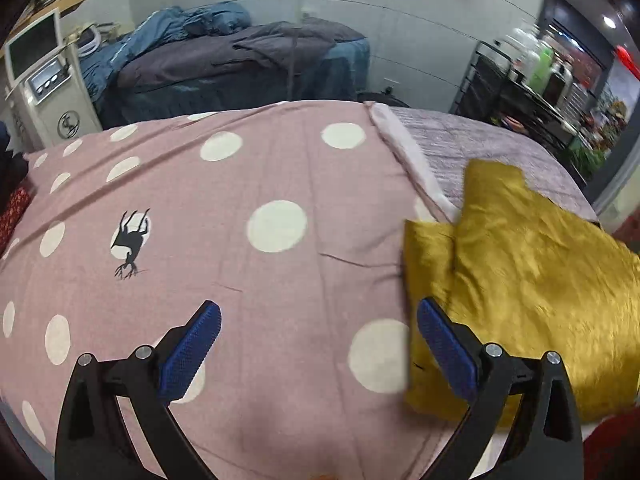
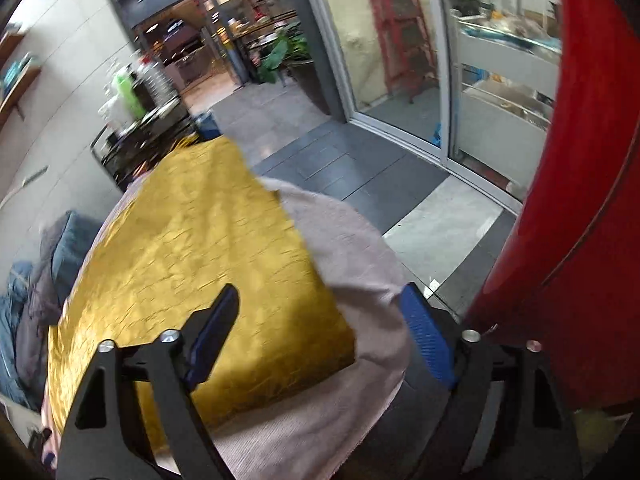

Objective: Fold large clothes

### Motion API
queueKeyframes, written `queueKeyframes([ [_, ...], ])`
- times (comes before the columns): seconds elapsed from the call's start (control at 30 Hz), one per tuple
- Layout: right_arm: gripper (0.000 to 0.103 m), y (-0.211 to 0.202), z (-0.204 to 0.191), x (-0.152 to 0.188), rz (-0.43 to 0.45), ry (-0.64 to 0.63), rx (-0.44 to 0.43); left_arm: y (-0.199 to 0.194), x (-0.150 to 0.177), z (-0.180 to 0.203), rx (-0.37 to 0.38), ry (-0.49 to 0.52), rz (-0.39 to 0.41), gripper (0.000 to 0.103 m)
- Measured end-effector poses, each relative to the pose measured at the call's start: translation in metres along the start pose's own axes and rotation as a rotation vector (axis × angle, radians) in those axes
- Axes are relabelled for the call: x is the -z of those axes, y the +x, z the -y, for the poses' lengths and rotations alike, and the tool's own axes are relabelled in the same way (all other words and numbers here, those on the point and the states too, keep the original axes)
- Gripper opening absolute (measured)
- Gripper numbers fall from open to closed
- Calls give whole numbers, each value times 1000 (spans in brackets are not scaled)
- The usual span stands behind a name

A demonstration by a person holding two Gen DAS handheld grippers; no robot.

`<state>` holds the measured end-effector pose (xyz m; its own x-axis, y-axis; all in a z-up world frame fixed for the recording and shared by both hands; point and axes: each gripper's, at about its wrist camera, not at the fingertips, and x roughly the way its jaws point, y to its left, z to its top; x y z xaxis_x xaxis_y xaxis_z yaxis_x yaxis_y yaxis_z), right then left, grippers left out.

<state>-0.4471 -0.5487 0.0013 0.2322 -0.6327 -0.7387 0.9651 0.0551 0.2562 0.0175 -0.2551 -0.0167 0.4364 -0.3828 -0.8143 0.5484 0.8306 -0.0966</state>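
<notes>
A shiny mustard-yellow garment [image 1: 520, 264] lies folded flat on the right part of the bed, over a pale pink cover [image 1: 472, 136]. My left gripper [image 1: 318, 312] hangs open above the pink polka-dot sheet [image 1: 240, 200], its right finger [image 1: 444, 352] over the garment's left edge, nothing between the pads. In the right wrist view the same yellow garment [image 2: 192, 248] fills the middle. My right gripper [image 2: 320, 300] stands wide open above its near right corner, holding nothing.
A second bed with blue and grey bedding [image 1: 224, 52] stands behind. A white machine with a screen [image 1: 40, 76] is at the left and a black shelf cart with bottles [image 1: 520, 68] at the right. Something large and red [image 2: 580, 200] stands at the bed's right, beside a grey tiled floor [image 2: 360, 160] and glass doors.
</notes>
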Motion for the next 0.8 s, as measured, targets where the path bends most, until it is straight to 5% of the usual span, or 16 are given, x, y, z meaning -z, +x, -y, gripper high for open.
queueKeyframes([
  [0.3, 92, -19, -108, 51, -132, -408, -116, -58, 52, 123, 149, 351, -8, 97],
  [0.47, 92, -43, -142, 83, -96, -615, -85, -68, 66, 145, 207, 358, -82, 97],
  [0.6, 92, -54, -151, 94, -69, -708, -31, -72, 68, 151, 130, 375, -78, 97],
  [0.8, 92, -58, -147, 95, -46, -736, 38, -82, 75, 157, 124, 411, -69, 97],
])
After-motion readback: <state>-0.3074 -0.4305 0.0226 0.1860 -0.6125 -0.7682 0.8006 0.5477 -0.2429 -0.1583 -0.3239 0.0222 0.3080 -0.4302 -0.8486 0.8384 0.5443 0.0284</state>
